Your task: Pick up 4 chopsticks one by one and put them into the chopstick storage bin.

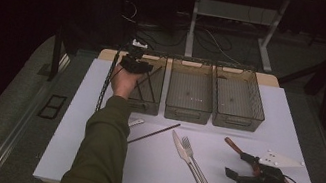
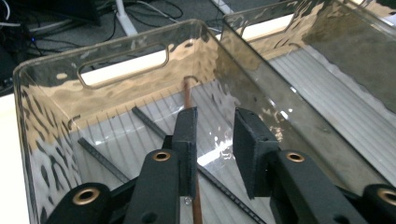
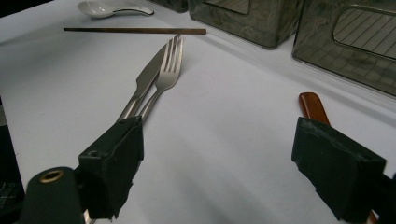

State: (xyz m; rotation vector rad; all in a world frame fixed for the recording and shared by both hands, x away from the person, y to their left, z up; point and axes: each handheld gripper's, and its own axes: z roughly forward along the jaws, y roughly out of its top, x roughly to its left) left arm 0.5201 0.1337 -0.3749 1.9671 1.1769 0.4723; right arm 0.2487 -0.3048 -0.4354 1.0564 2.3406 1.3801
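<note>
One chopstick [image 2: 188, 95] | lower end hidden behind left gripper [image 2: 212, 140] fingers

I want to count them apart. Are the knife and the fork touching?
Touching. The right gripper view shows the knife lying against the fork, handles overlapping without a gap.

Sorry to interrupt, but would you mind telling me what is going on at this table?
A person with a gripper in each hand appears to be sorting utensils into three clear bins. The left gripper is down inside the left bin, jaws parted, with a brown chopstick running beside one jaw and leaning on the bin's far wall; two dark sticks lie in there too. The right gripper rests open on the white table. A knife, fork, another chopstick and a white spoon lie outside the bins.
</note>
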